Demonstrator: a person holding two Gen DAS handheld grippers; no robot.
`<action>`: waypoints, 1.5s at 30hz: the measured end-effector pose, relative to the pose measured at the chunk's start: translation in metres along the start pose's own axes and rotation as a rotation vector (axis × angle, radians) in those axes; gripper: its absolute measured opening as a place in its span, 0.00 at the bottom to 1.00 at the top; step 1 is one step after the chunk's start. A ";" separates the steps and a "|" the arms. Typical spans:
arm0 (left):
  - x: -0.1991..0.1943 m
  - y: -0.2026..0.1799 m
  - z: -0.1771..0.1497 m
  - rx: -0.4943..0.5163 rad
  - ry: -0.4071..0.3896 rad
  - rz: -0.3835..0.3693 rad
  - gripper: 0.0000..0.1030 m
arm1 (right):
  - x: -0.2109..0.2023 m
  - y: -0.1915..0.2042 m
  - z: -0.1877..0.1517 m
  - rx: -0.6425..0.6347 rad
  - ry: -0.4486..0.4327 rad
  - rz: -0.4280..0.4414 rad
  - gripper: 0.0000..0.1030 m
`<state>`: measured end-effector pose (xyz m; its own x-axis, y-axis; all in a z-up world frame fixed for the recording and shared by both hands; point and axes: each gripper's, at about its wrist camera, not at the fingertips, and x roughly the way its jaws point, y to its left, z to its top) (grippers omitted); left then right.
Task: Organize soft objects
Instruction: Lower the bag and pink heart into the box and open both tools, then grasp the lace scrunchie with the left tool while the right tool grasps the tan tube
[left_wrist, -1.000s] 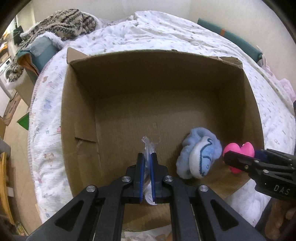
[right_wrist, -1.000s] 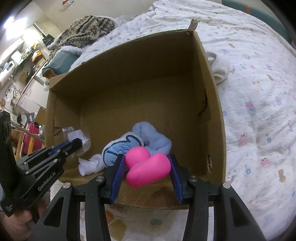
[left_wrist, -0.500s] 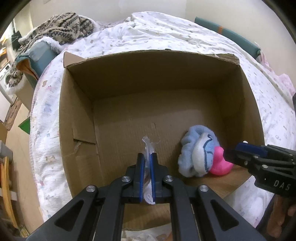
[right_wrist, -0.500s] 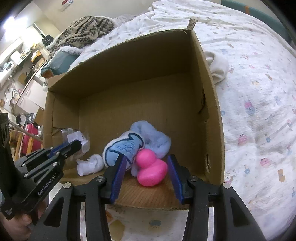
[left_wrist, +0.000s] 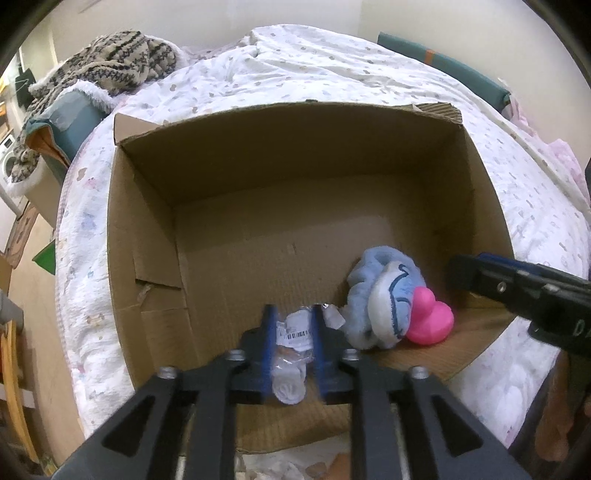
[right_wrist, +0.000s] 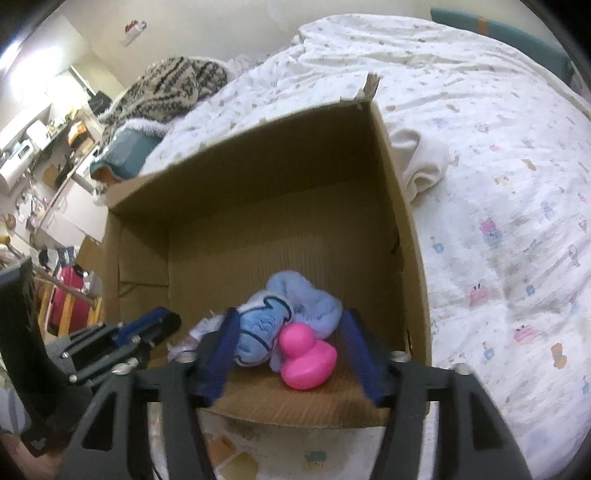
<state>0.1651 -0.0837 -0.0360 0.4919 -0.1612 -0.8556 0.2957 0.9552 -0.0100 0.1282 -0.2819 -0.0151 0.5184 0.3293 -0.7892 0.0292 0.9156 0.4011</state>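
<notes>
Lying on the near floor of the brown cardboard box (left_wrist: 147, 236), the bagged white socks (left_wrist: 293, 354) sit between the left gripper's (left_wrist: 291, 332) parted fingers; the pink rubber duck (right_wrist: 306, 360) rests released between the right gripper's (right_wrist: 290, 352) spread fingers, beside the blue plush toy (right_wrist: 269, 325).

Bed (left_wrist: 332, 66) with white printed quilt (right_wrist: 498, 240) fills upper and right parts of both views. Open cardboard box (left_wrist: 122, 240) sits directly on the quilt, centre of frame, its near edge at the bed's near side. White folded cloth (right_wrist: 421, 162) lies on the quilt touching the box's right outer wall, centre-right in the right wrist view. Patterned knit blanket (left_wrist: 110, 62) is heaped at upper left, over a teal pillow (left_wrist: 70, 118) at the bed's left edge. Teal bolster (left_wrist: 443, 62) runs along the far edge, upper right.
</notes>
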 end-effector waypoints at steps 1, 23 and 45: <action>-0.001 0.000 0.000 -0.001 -0.006 0.004 0.38 | -0.001 -0.001 0.001 0.005 -0.006 -0.004 0.70; -0.028 0.024 -0.005 -0.102 -0.065 0.032 0.64 | -0.006 -0.005 -0.001 0.036 0.005 -0.017 0.73; -0.044 0.092 -0.087 -0.400 0.179 -0.036 0.64 | -0.027 0.008 -0.040 0.023 0.036 -0.030 0.73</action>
<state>0.0996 0.0329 -0.0436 0.3275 -0.1840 -0.9268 -0.0473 0.9764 -0.2106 0.0805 -0.2742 -0.0091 0.4855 0.3100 -0.8174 0.0647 0.9197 0.3872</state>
